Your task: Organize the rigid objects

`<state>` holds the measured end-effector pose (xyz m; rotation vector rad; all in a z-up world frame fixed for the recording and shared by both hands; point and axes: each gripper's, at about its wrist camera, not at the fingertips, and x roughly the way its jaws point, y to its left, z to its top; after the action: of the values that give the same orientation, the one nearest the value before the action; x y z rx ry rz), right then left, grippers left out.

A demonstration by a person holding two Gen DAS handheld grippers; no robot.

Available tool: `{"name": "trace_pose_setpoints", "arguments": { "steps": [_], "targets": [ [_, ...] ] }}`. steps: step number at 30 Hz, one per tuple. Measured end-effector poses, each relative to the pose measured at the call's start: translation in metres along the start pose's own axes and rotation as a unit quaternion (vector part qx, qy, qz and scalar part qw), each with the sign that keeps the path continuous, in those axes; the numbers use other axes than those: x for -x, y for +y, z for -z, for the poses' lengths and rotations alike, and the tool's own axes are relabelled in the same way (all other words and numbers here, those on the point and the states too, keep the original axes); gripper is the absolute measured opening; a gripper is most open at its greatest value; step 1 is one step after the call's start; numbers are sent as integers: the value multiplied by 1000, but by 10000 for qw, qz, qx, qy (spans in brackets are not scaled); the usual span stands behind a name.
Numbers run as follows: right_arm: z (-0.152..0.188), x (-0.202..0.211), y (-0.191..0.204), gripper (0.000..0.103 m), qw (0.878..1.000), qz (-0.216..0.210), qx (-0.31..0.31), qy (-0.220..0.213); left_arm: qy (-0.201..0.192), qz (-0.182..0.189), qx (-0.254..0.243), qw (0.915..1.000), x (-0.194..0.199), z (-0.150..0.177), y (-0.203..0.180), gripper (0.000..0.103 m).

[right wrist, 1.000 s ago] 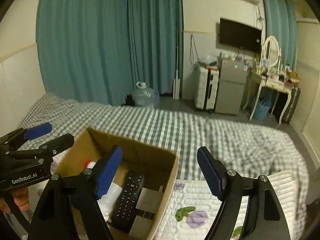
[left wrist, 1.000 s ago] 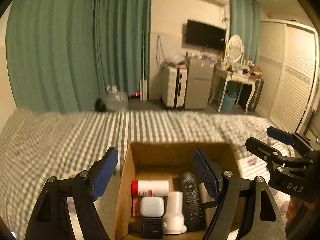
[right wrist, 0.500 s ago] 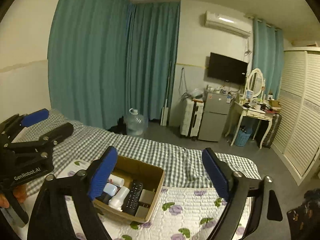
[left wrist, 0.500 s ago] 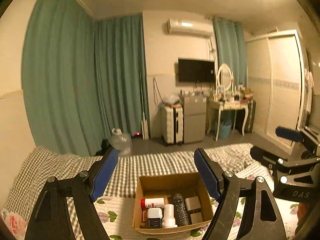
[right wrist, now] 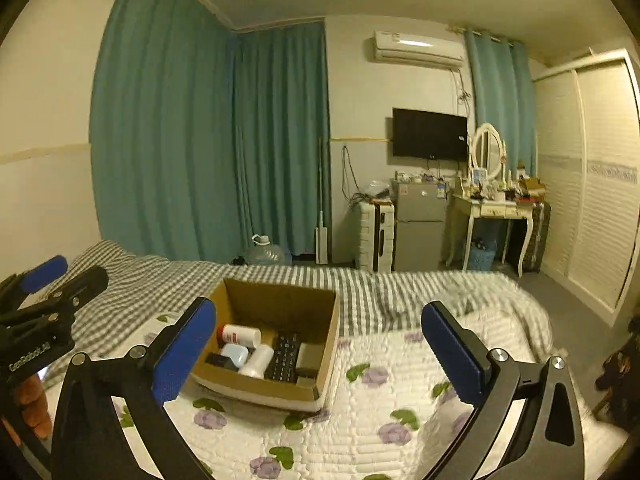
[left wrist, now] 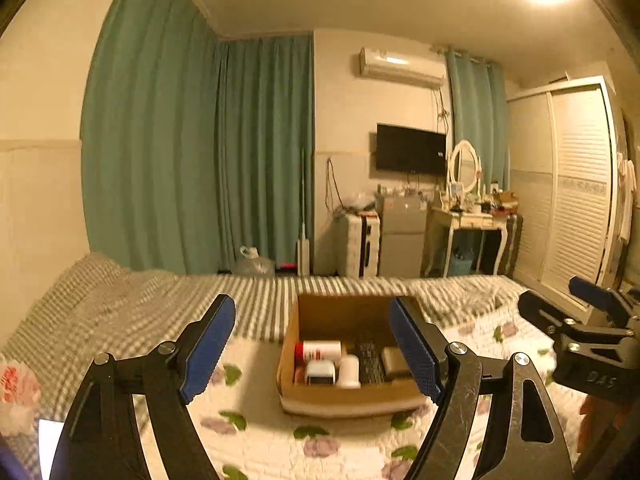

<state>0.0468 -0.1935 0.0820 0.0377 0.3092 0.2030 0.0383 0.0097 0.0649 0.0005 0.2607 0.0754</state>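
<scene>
An open cardboard box [left wrist: 320,398] [right wrist: 328,332] sits on the flowered quilt of a bed. Inside lie a white bottle with a red cap [left wrist: 320,351] [right wrist: 239,335], a black remote [left wrist: 370,362] [right wrist: 284,356], a white bottle [right wrist: 256,360], a pale blue case [right wrist: 235,354], a dark block and grey blocks. My left gripper [left wrist: 312,346] is open and empty, held back from the box. My right gripper [right wrist: 320,354] is open and empty, also back from the box, to its right.
The bed has a grey checked cover [right wrist: 152,284] beyond the quilt [right wrist: 380,400]. Teal curtains, a water jug [right wrist: 266,254], a suitcase, a small fridge [right wrist: 420,224], a dressing table and a wardrobe stand past the bed. A red and white bag [left wrist: 16,384] lies at the left.
Both grippers have pulled up and back from the box, which looks much smaller than a second ago. In the last half second they dipped slightly. Both stay open.
</scene>
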Motion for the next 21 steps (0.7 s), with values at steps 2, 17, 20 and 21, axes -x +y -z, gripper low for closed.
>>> {"name": "trace_pose_setpoints", "arguments": {
  "steps": [2, 17, 20, 21],
  "targets": [
    [10, -10, 6, 103, 9999, 46, 88, 90, 116, -32, -8, 9999, -9, 10, 5, 82],
    [31, -26, 15, 103, 9994, 78, 164, 280, 329, 72, 43, 9994, -16, 40, 11, 82],
    [31, -25, 16, 103, 9995, 91, 161, 262, 378, 48, 9, 9993, -17, 42, 10, 82],
    [31, -25, 16, 103, 9995, 88, 158, 268, 385, 50, 11, 9992, -18, 41, 11, 82]
  ]
}}
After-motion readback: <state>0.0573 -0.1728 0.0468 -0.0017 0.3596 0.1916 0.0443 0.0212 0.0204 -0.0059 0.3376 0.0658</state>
